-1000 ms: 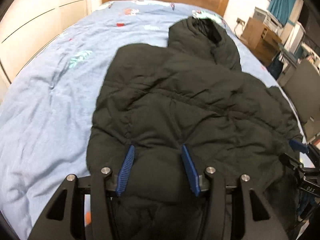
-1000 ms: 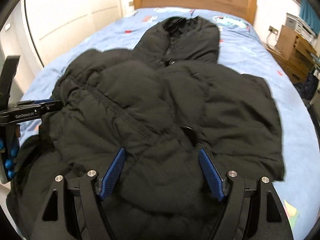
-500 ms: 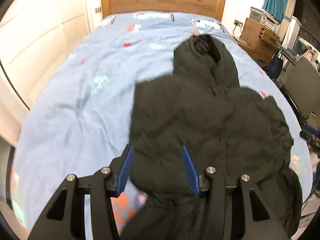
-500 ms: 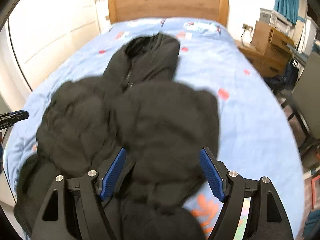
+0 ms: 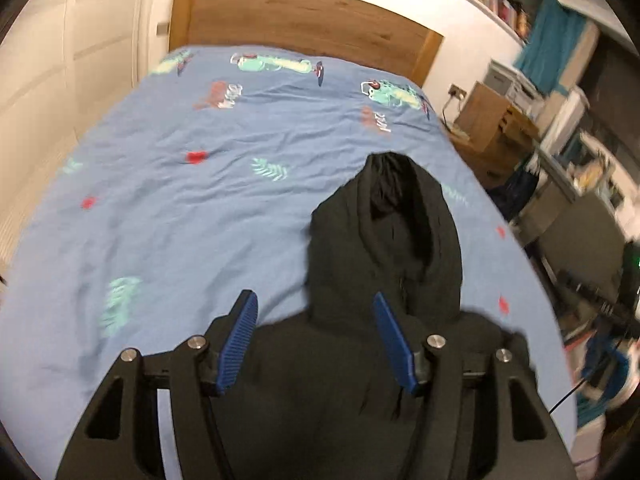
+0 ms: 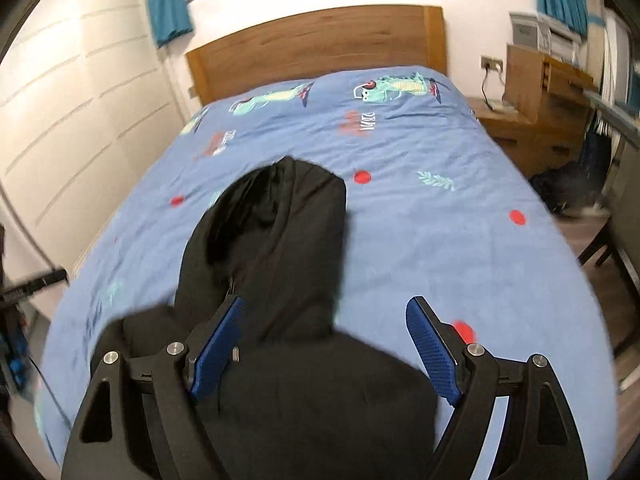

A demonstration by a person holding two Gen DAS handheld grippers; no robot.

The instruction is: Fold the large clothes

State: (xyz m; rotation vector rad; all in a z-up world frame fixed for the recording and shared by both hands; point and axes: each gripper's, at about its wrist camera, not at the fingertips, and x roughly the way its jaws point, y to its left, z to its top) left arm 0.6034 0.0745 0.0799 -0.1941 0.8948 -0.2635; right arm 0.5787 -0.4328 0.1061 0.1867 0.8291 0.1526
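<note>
We see the black hooded jacket lying on the blue patterned bedspread, its long axis running from the near edge toward the wooden headboard, with the hood pointing to the far end. The body of the jacket bunches at the near edge of the bed and passes under both tools, so we cannot see its hem.

Our left gripper has its blue pads spread apart, nothing pinched between them, above the jacket's shoulder area. Our right gripper is likewise spread wide, its left pad over the black fabric and its right pad over bare bedspread.

The left view shows the jacket toward the right half of the bed, with broad bare bedspread to the left. The right view shows bare bedspread to the right of the hood, and the wooden desk beyond the right edge. The far half of the bed lies uncovered up to the headboard. A white panelled wall runs along the left side.
</note>
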